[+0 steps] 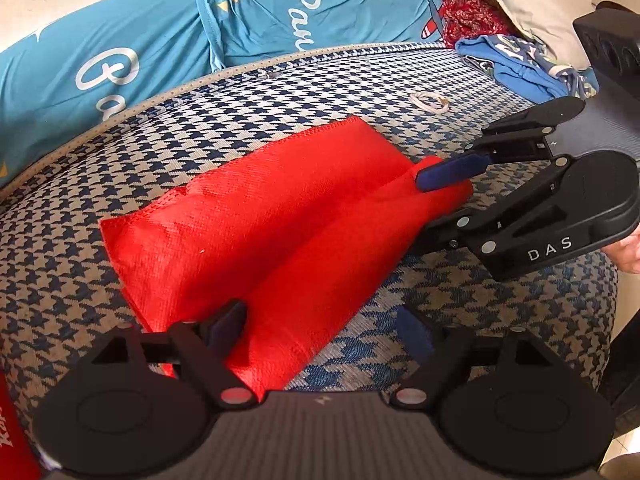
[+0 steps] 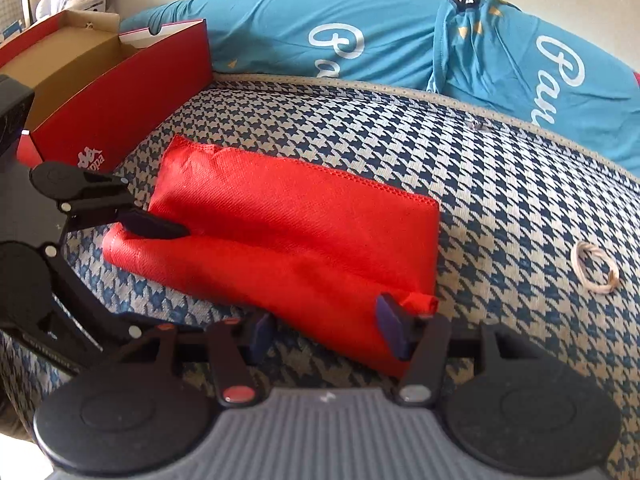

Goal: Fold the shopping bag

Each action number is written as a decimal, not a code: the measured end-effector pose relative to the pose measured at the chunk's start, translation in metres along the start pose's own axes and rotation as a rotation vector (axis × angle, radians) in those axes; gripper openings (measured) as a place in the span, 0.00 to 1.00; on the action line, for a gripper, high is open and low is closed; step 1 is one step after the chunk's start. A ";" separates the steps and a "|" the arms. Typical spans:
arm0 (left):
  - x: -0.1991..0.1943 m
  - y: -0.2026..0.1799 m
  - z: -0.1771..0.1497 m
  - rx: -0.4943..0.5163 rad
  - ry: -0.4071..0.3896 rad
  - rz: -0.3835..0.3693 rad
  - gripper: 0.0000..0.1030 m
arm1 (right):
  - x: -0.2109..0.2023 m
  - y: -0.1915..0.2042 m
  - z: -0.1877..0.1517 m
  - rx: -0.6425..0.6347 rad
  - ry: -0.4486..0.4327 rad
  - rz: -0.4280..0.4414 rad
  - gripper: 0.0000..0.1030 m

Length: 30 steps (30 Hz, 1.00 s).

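The red bag (image 2: 280,232) lies as a long folded band between both claws, left claw (image 1: 320,332) and right claw (image 2: 326,332) each open at opposite ends.

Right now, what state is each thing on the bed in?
Red woven shopping bag: folded into a strip, lying flat.
Red cardboard shoebox: open, looks empty.
Cream rubber band: loose, apart from bag.
Left gripper: fingers open, straddling the bag's end.
Right gripper: fingers open, straddling the other end.
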State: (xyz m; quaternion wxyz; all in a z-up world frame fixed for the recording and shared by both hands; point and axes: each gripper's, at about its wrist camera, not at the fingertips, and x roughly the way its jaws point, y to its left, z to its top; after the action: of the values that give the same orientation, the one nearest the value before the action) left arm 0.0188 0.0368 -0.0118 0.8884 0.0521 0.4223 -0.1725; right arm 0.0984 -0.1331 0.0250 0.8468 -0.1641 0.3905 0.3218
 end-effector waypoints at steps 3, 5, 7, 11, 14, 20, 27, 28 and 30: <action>-0.005 -0.005 -0.005 0.004 0.010 -0.011 0.78 | -0.006 0.001 -0.003 0.034 0.020 0.005 0.51; -0.010 -0.011 -0.011 0.002 0.014 -0.012 0.78 | -0.012 0.005 -0.008 0.045 0.032 0.006 0.51; -0.016 -0.018 -0.017 0.000 0.017 -0.012 0.78 | -0.018 0.010 -0.014 0.056 0.044 0.007 0.51; -0.027 -0.031 -0.029 -0.005 0.024 -0.013 0.78 | -0.032 0.018 -0.025 0.065 0.066 0.011 0.51; -0.031 -0.033 -0.034 -0.033 0.022 -0.010 0.78 | -0.036 0.020 -0.027 0.064 0.073 0.025 0.51; -0.026 -0.007 -0.028 -0.227 0.021 -0.065 0.74 | -0.040 0.017 -0.026 0.066 0.078 0.062 0.51; -0.019 -0.002 -0.023 -0.284 0.058 -0.078 0.73 | -0.046 0.017 -0.024 -0.018 0.048 0.099 0.55; -0.018 0.000 -0.022 -0.295 0.065 -0.087 0.73 | -0.048 0.016 -0.024 -0.020 0.038 0.104 0.55; -0.016 0.004 -0.020 -0.307 0.091 -0.100 0.73 | -0.051 0.020 -0.025 -0.057 0.016 0.097 0.57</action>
State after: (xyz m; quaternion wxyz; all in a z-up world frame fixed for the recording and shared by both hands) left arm -0.0037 0.0494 -0.0118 0.8563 -0.0976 0.4854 -0.1473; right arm 0.0460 -0.1530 0.0471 0.8220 -0.1715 0.3955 0.3722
